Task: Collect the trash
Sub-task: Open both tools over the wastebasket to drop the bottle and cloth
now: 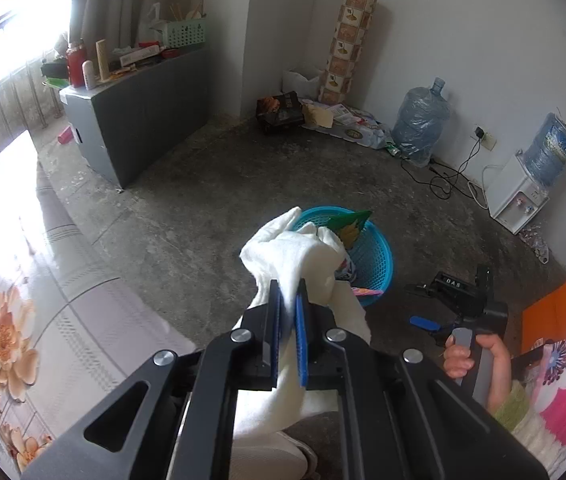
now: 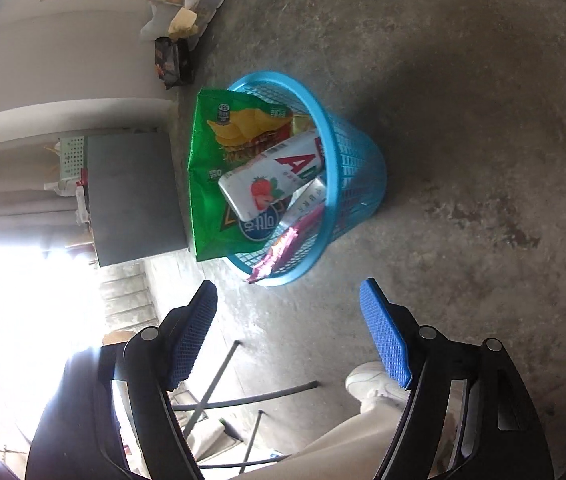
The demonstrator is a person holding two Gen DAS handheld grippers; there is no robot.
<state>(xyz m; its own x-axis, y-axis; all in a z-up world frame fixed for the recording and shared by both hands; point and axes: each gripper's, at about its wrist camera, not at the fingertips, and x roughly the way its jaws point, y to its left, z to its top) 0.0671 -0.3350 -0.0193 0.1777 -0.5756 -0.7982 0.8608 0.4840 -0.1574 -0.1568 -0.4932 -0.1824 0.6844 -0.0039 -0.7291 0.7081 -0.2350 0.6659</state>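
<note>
My left gripper (image 1: pixel 288 285) is shut on a crumpled white paper towel (image 1: pixel 295 248), which it holds just above and left of the blue mesh waste basket (image 1: pixel 377 258) on the concrete floor. In the right wrist view the same basket (image 2: pixel 357 168) holds a green chip bag (image 2: pixel 211 148), a white strawberry drink carton (image 2: pixel 271 184) and a purple wrapper (image 2: pixel 283 246). My right gripper (image 2: pixel 288 286) hangs open over the floor just short of the basket, with nothing between its blue pads (image 2: pixel 387 340).
A flower-patterned tabletop (image 1: pixel 23 300) lies at the left. A grey cabinet (image 1: pixel 139 116), water jugs (image 1: pixel 421 120), a dispenser (image 1: pixel 517 196) and floor cables (image 1: pixel 443 176) line the walls. A person's shoe (image 2: pixel 375 384) and metal table legs (image 2: pixel 219 376) are below my right gripper.
</note>
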